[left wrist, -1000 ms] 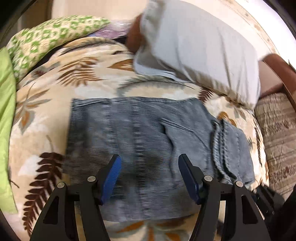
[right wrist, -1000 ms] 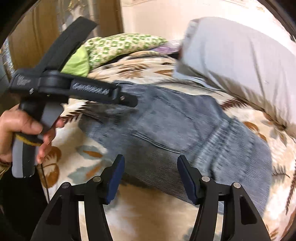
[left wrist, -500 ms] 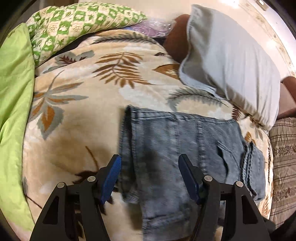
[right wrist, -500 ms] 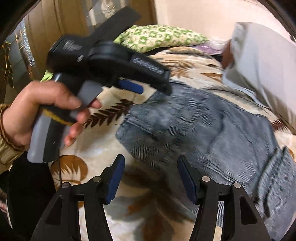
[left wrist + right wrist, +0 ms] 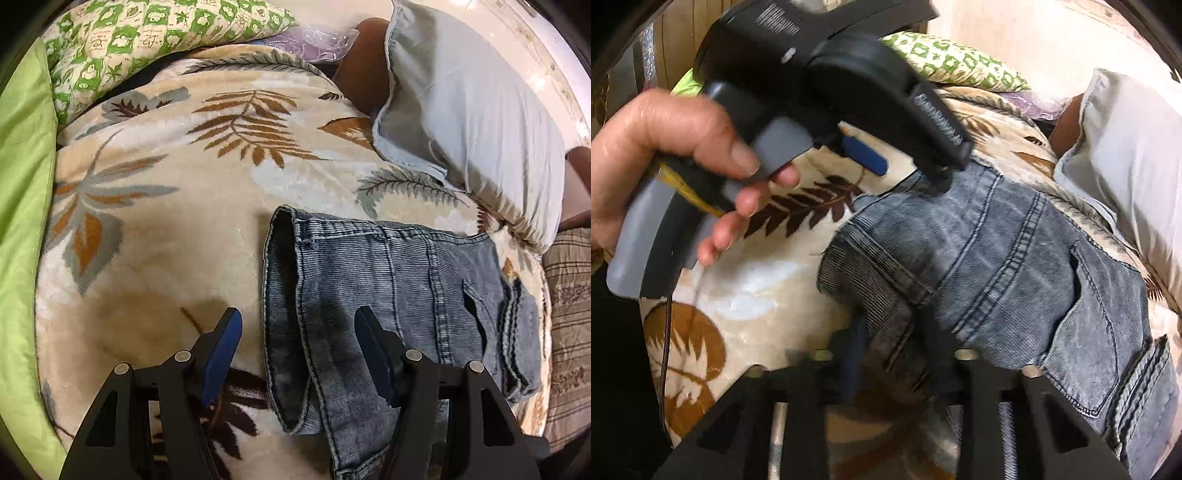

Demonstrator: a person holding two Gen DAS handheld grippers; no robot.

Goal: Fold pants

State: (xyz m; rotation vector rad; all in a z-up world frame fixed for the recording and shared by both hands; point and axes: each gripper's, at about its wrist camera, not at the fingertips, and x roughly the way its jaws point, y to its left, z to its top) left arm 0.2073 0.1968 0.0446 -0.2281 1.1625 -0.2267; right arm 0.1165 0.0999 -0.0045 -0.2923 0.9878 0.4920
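Folded jeans [image 5: 388,295] lie on the leaf-print blanket [image 5: 166,206] covering the bed, just short of the grey pillow [image 5: 472,122]. Their long axis runs side to side across the left wrist view: the rolled fold edge points toward the green sheet [image 5: 22,184], the pocket and stacked hem layers toward the striped cushion [image 5: 569,314].

Your left claw [image 5: 297,345] hovers wide apart and empty over the near part of that fold edge, one blue pad above the blanket, the other above denim. Your right claw [image 5: 894,354] shows only as a blur low in its own view, closing in around the same bunched edge; whether it has bitten cannot be told. Your left hand [image 5: 676,158] wraps the trigger grip there.

Judging from the layers already stacked, one more fold seems to be in hand. To do it well, bring both claws to the fold edge, well apart along it, and pinch every layer through, not just the top sheet. Lift together and carry the edge straight along the long axis toward the pocket end, keeping the seams parallel so the bundle does not skew. The plush blanket may drag the lower layer, so lift clear before travelling.
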